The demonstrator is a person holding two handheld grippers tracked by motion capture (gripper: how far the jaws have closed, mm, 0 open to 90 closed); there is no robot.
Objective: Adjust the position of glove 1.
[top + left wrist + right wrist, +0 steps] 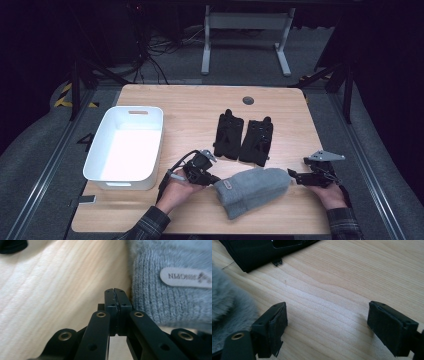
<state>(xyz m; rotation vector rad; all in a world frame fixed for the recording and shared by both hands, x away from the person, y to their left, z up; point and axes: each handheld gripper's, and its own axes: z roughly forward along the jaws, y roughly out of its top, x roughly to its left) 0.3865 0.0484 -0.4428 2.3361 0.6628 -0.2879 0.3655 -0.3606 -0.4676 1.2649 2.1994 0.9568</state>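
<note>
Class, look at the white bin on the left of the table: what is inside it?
The white bin looks empty: its bare white floor shows in the high view, with no object on it. The strip of floor just behind its near wall is hidden from that camera.

Bare table (200,107) beyond black gloves (243,137); white bin (125,145) blocks left.

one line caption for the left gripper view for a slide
Left tool shut with nothing between its jaws, tip beside the ribbed cuff of a grey mitten on the wooden table.
</note>
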